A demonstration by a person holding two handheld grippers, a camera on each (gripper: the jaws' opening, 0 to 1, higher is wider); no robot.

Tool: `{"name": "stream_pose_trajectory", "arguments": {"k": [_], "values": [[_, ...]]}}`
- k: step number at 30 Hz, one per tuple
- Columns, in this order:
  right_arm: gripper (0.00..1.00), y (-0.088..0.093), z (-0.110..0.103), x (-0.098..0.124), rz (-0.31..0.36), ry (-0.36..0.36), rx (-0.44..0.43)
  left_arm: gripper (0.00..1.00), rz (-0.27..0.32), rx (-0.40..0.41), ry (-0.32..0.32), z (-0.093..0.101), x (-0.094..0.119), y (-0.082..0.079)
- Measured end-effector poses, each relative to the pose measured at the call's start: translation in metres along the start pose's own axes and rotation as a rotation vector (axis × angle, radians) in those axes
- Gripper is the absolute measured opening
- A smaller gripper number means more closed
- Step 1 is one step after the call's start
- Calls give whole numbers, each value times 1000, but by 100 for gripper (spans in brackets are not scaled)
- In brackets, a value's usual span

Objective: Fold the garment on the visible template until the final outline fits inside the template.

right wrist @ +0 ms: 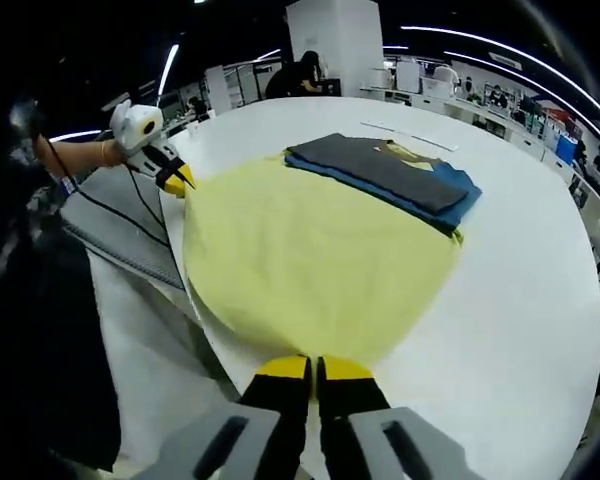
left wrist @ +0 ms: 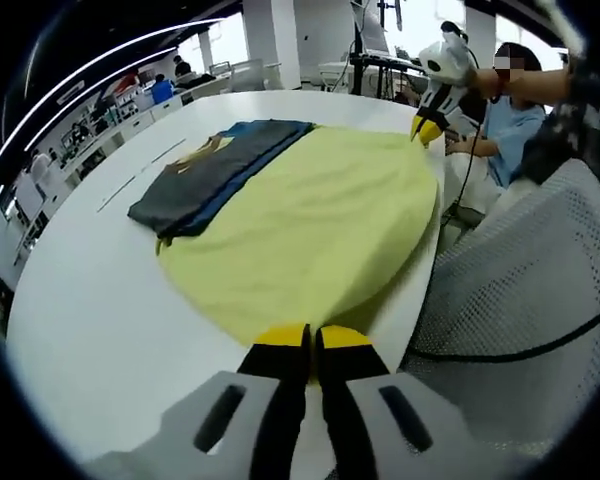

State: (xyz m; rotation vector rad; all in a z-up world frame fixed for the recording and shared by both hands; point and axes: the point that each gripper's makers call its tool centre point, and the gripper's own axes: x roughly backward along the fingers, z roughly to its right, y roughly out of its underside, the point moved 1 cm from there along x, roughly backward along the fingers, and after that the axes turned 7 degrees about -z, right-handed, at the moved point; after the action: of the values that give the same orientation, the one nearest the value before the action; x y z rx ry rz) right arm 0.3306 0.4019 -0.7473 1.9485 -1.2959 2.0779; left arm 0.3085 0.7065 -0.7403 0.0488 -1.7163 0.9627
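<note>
Left gripper view: pale yellow cloth garment (left wrist: 310, 225) spread mid-frame on the white round table (left wrist: 90, 330), unfolded. Left gripper (left wrist: 312, 345) and right gripper (right wrist: 313, 372) pinch opposite hems; dark folded clothes (left wrist: 215, 170) upper left. Folding seems barely begun.

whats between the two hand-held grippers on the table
In the left gripper view, the yellow garment spans the stretch between the left hand-held gripper and the right hand-held gripper; each is shut on an edge of it. The right gripper view agrees.

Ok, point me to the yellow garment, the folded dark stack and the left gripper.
yellow garment (left wrist: 310, 225), left gripper view, middle of the cloth
folded dark stack (right wrist: 380, 168), right gripper view, grey top layer
left gripper (left wrist: 313, 345), left gripper view, between its tips
</note>
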Motion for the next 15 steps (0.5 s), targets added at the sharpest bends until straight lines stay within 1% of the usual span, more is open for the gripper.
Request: {"name": "stream_pose_trajectory", "arguments": {"k": [7,10,13,15], "values": [[0,9,-11,5,-7,-9,-11,0,-14,-6,15,14,6,6],[0,11,-17,8,-10,-14,-2,0,-16,-12,15,18,11,7],[0,12,-22,12,-8,-15,6,0,-23,-40,0,22,17,6],[0,13,-25,14,-11,-15,9,0,-13,-40,7,25,21,4]]}}
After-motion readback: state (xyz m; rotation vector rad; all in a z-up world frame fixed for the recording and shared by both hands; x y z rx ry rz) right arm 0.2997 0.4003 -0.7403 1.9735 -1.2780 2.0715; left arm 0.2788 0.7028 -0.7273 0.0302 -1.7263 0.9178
